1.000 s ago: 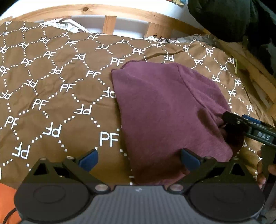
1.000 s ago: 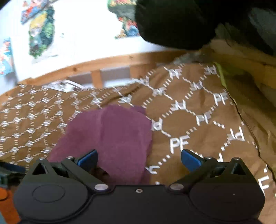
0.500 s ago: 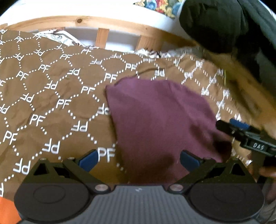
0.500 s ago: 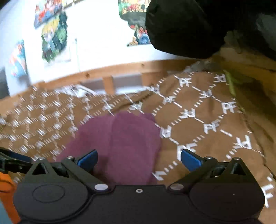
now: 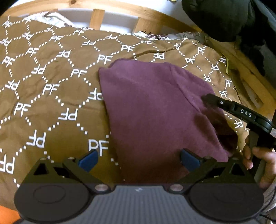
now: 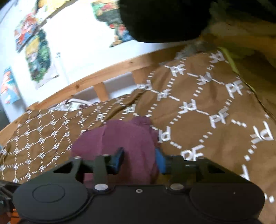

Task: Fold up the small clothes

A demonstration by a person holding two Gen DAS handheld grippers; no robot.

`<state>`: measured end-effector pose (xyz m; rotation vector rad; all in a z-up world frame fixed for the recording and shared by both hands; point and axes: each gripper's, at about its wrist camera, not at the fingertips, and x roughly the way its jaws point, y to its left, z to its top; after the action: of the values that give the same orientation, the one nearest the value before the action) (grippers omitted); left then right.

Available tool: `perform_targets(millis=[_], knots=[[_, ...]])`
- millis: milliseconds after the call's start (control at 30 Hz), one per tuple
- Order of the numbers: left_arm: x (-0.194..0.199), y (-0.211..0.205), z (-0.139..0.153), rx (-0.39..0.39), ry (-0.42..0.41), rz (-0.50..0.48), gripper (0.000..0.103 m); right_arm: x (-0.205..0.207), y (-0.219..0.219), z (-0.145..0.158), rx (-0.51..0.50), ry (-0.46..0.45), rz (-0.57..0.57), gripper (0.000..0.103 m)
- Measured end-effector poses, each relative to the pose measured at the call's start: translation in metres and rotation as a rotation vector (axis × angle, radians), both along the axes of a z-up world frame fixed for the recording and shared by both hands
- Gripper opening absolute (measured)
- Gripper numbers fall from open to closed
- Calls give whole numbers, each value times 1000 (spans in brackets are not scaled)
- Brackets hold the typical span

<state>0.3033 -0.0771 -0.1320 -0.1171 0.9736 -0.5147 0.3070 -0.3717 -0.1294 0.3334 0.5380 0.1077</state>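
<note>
A maroon garment [image 5: 151,106] lies flat on a brown bedspread [image 5: 51,89] printed with white PF marks. My left gripper [image 5: 138,159] is open low over the garment's near edge, the right pad above the cloth and the left pad above the bedspread. My right gripper [image 6: 139,160] has its jaws closing on a bunched part of the garment [image 6: 131,137], and cloth fills the gap from pad to pad. In the left wrist view the right gripper [image 5: 207,100] reaches over the garment's right edge, with a hand [image 5: 258,160] on its handle.
A wooden bed rail [image 5: 96,15] runs along the far side of the bedspread. A black garment [image 5: 224,17] hangs over the far right corner. Posters [image 6: 38,56] hang on the white wall. Something orange [image 5: 6,213] shows at the near left.
The right gripper's jaws have come together from wide apart onto the garment's right edge, and it has reached further over the cloth. The left gripper has shifted slightly and stays open.
</note>
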Motion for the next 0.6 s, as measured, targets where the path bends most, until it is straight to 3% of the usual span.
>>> perform_targets(millis=[67, 133, 200, 267, 333, 467, 600], knots=[[-1, 1, 0, -1, -1, 3, 103, 3, 5, 2, -32, -13, 29, 20], [0, 2, 4, -11, -11, 2, 103, 4, 3, 3, -43, -13, 27, 20], [5, 5, 8, -42, -10, 13, 103, 5, -1, 2, -35, 3, 23, 27], [13, 9, 11, -93, 2, 33, 103, 7, -3, 1, -33, 28, 18, 49], [24, 11, 10, -127, 23, 45, 103, 9, -8, -2, -14, 47, 20, 51], [47, 7, -1, -101, 74, 84, 103, 19, -15, -10, 68, 97, 22, 64], [58, 4, -14, -84, 104, 85, 103, 26, -17, -18, 119, 135, 42, 64]])
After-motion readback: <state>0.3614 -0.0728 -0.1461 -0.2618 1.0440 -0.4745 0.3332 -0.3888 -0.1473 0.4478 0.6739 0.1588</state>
